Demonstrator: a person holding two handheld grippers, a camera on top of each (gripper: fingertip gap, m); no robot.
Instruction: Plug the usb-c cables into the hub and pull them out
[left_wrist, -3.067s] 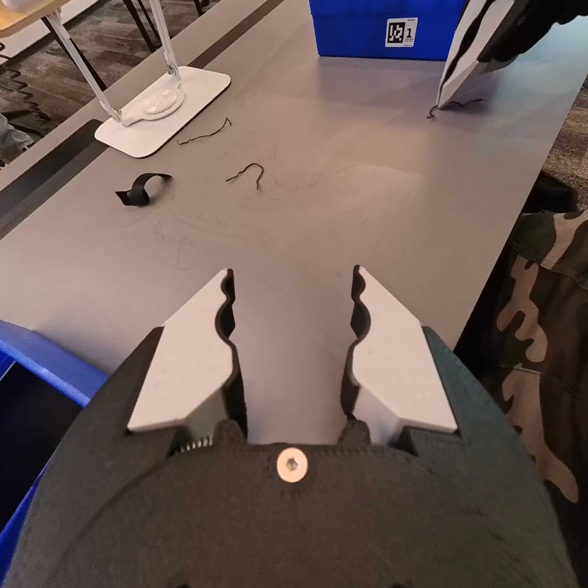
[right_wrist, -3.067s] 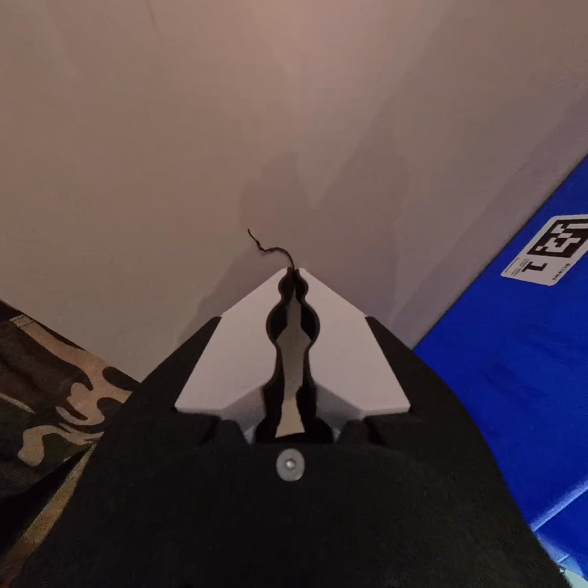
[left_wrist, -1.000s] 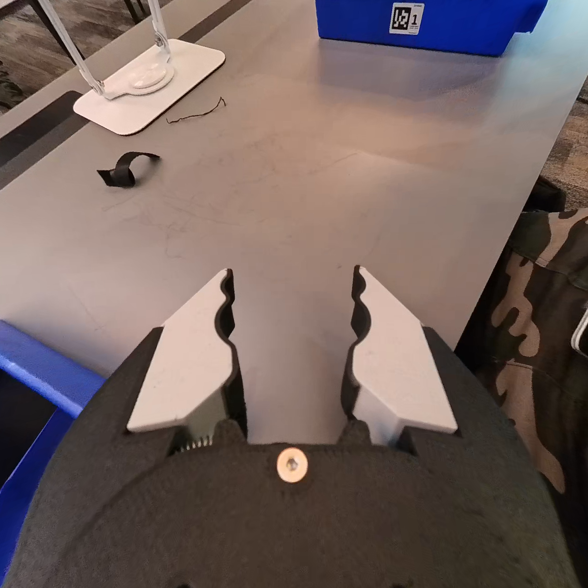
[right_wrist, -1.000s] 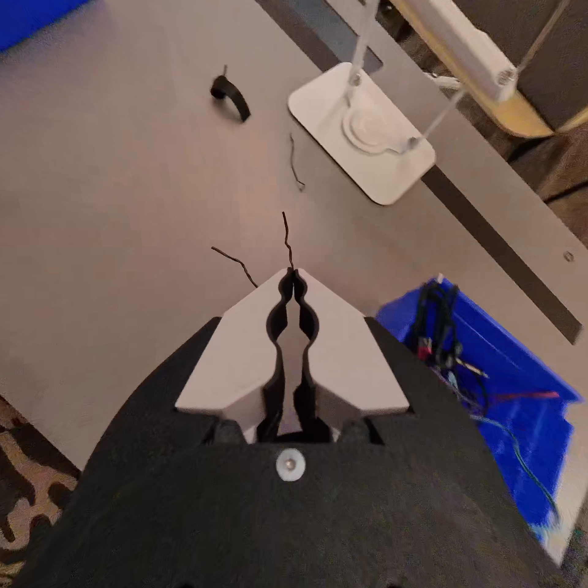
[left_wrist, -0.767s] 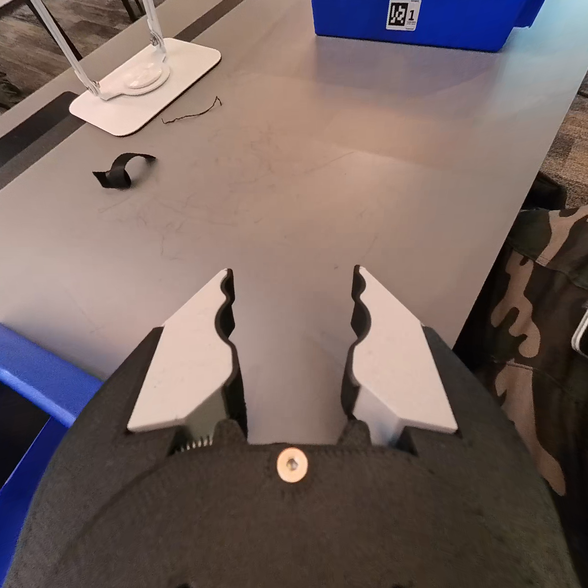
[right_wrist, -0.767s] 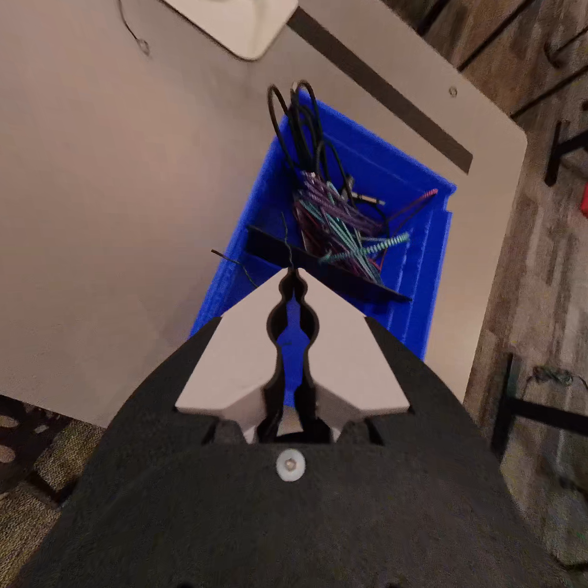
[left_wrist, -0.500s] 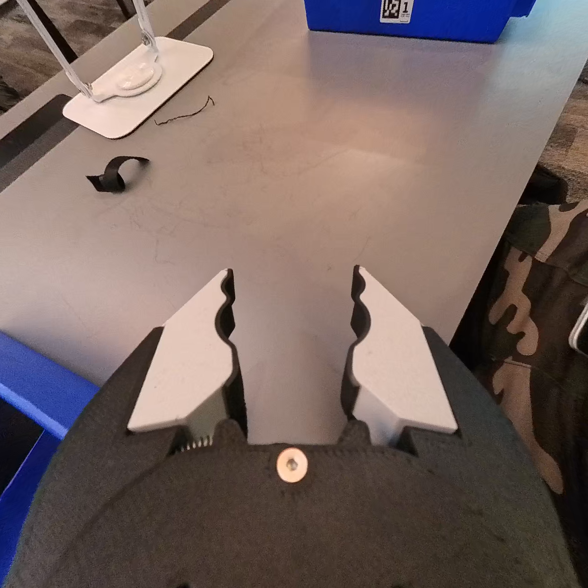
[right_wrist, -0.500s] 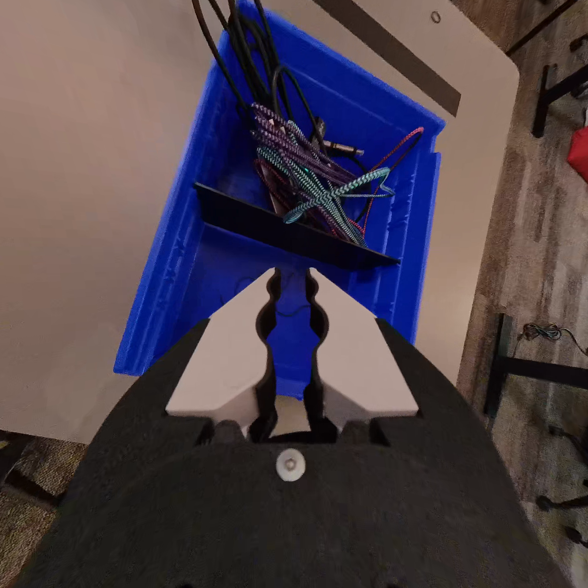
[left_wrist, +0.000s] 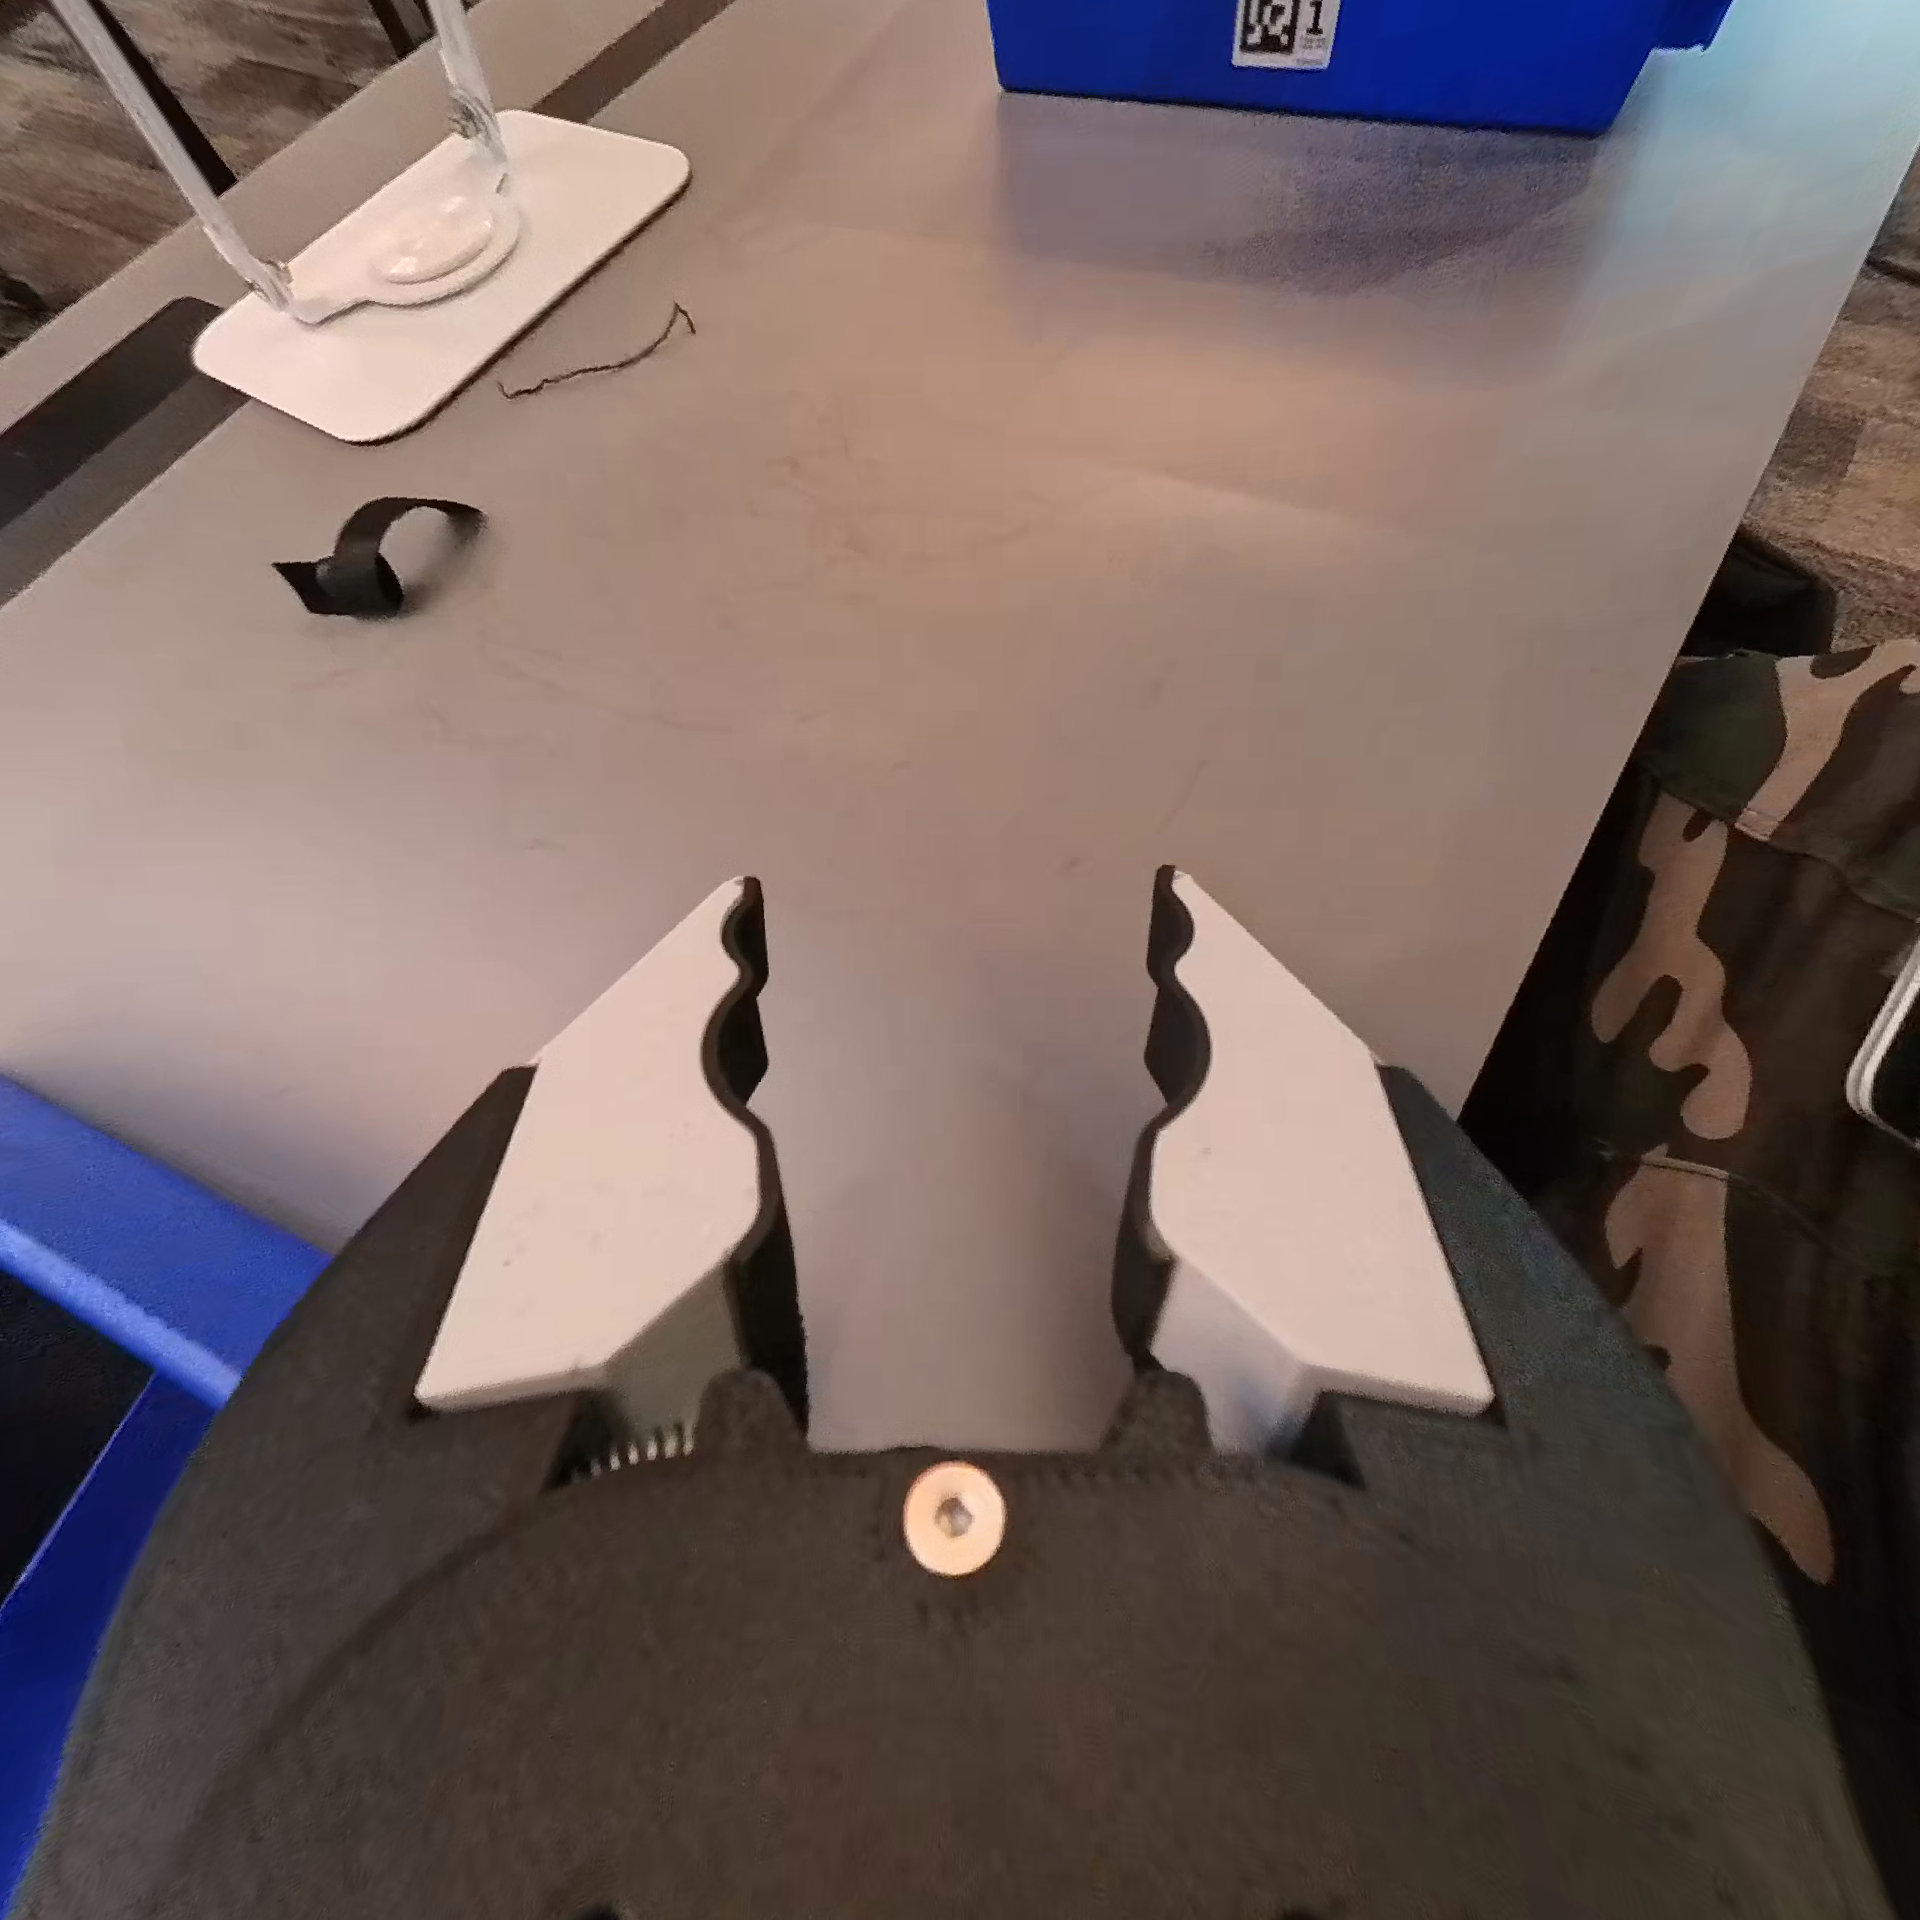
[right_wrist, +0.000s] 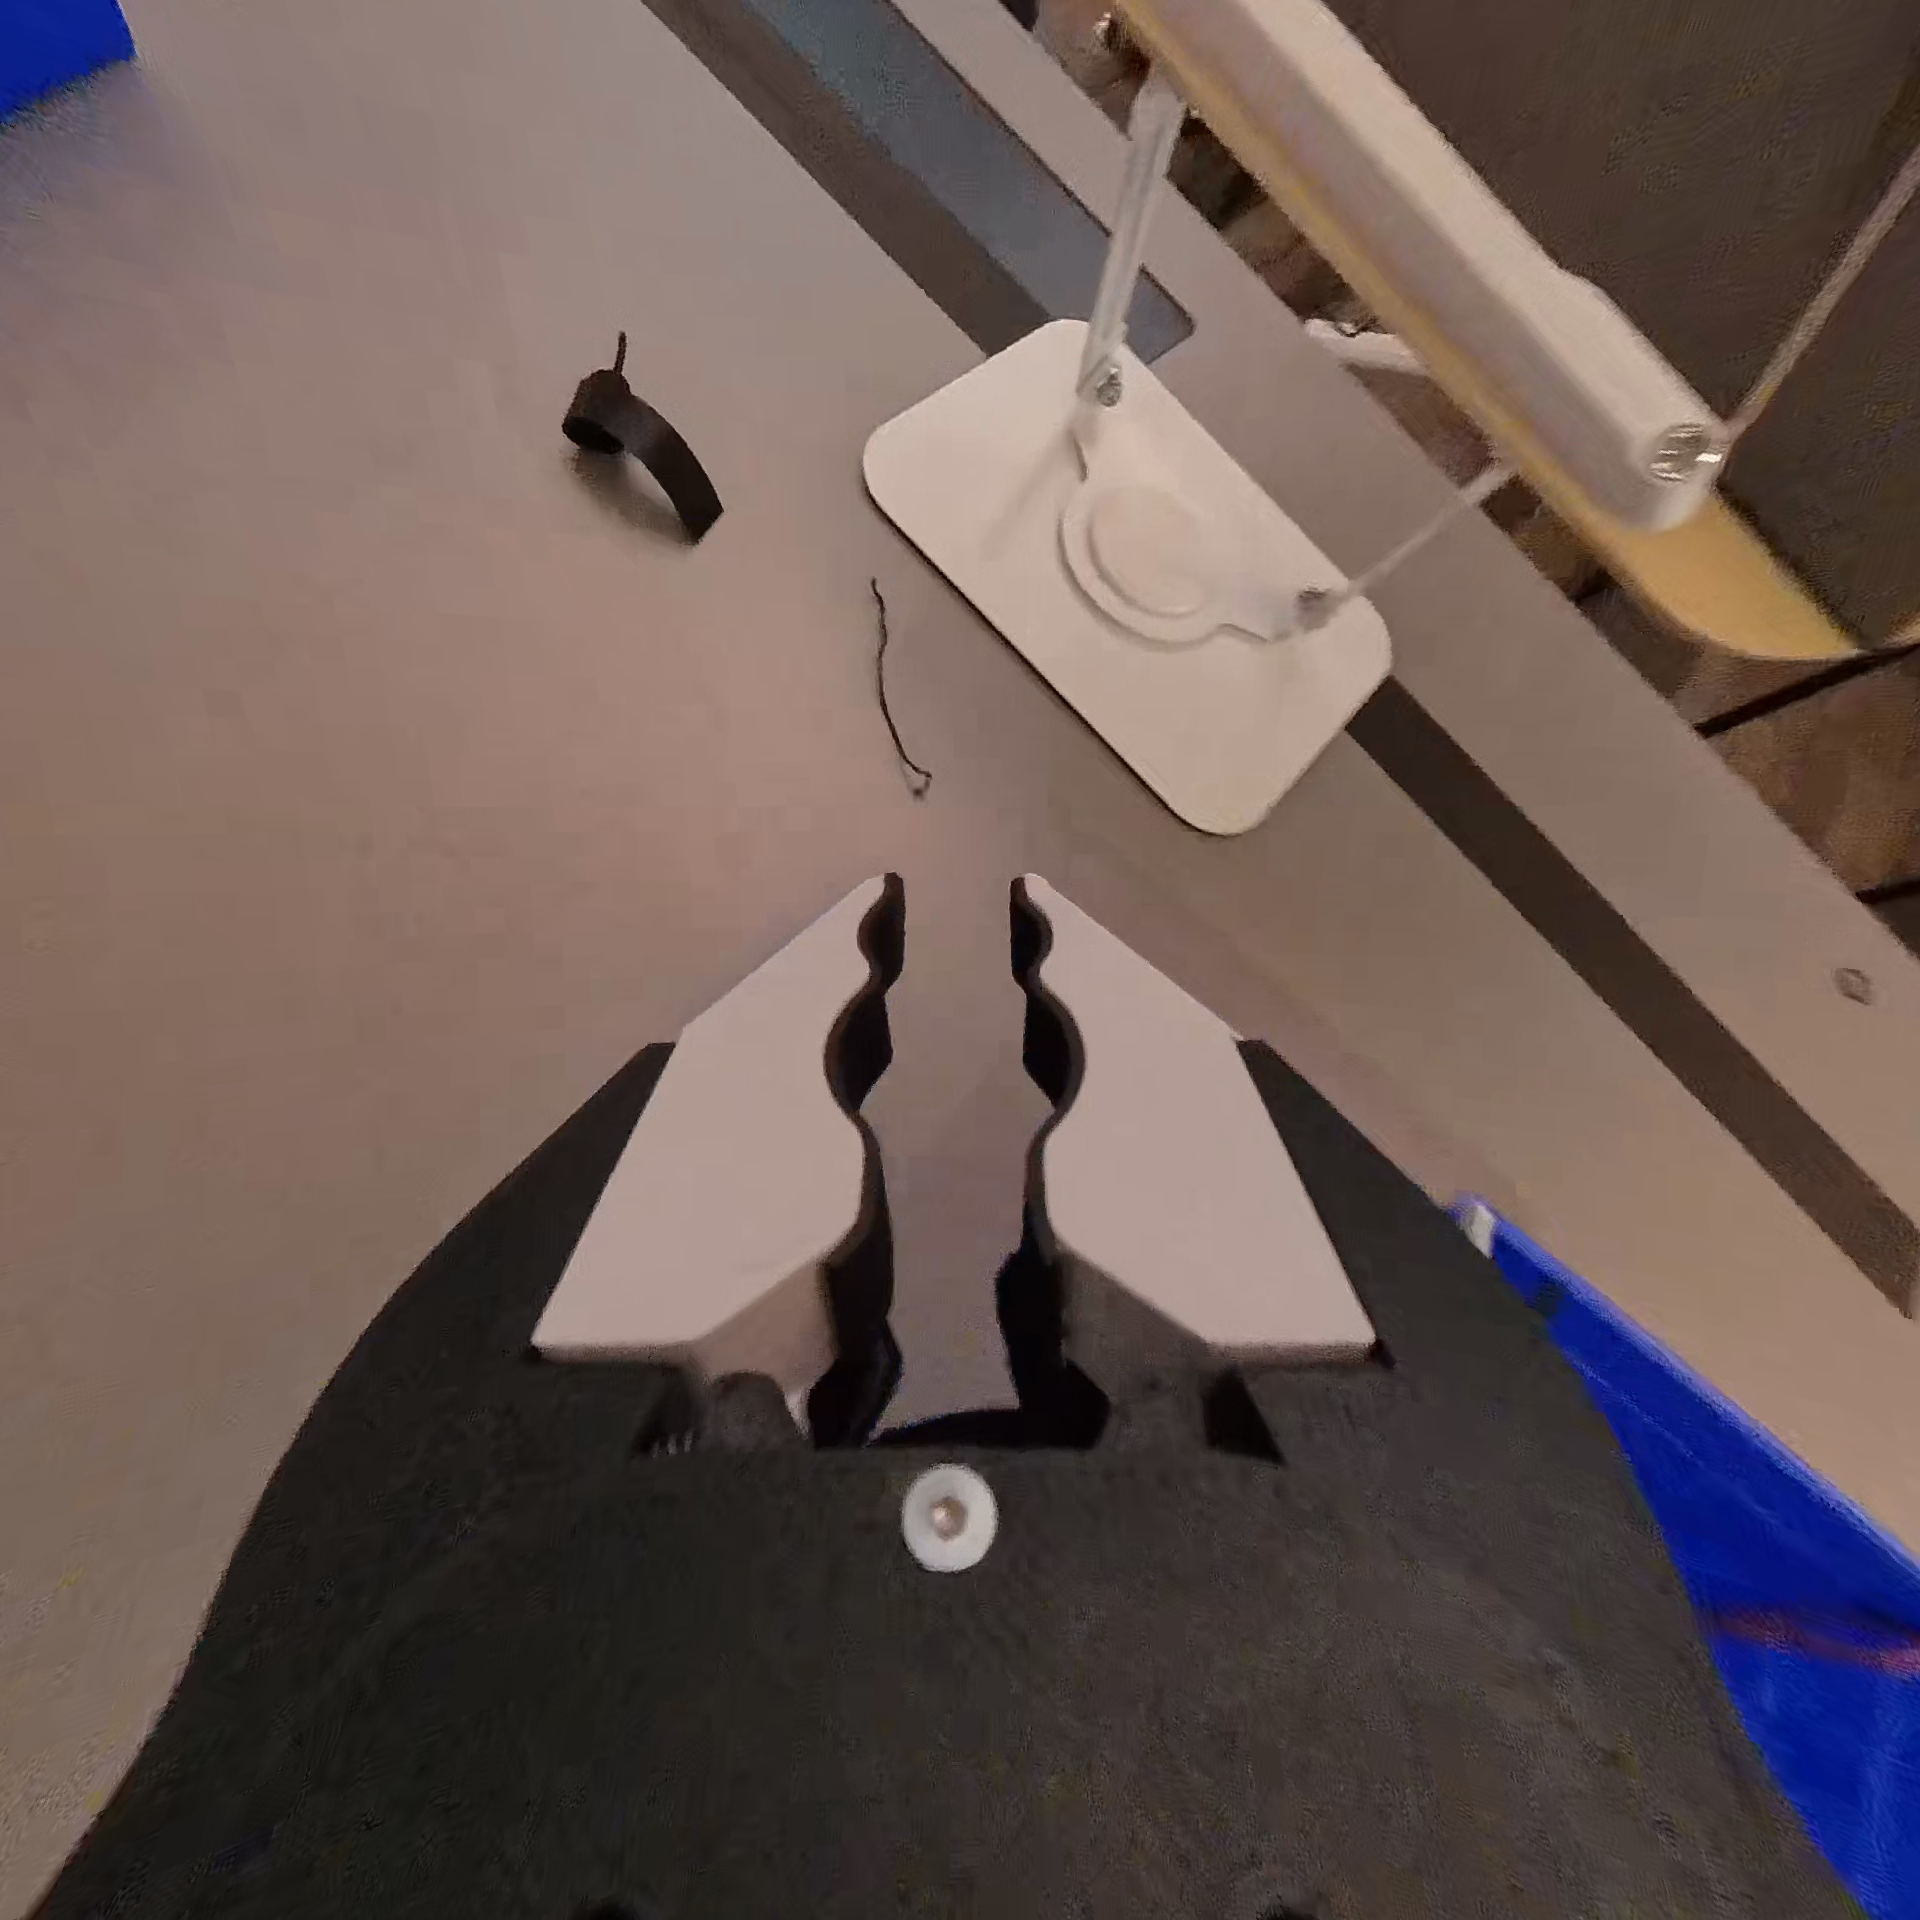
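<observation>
Your left gripper (left_wrist: 956, 883) hangs over the grey tabletop (left_wrist: 935, 520) with its jaws spread wide and nothing between them. Your right gripper (right_wrist: 954, 883) is parted by a narrower gap, also empty. Take the white stand base (left_wrist: 442, 281) as your landmark: a loose black thread (left_wrist: 597, 353) lies just beside it, and a curled black strap (left_wrist: 379, 551) sits near it on the tabletop. A blue bin (left_wrist: 1340, 52) stands well beyond the base, another blue bin (right_wrist: 1714, 1507) by your right gripper. Neither view shows the hub or the usb-c cables.
</observation>
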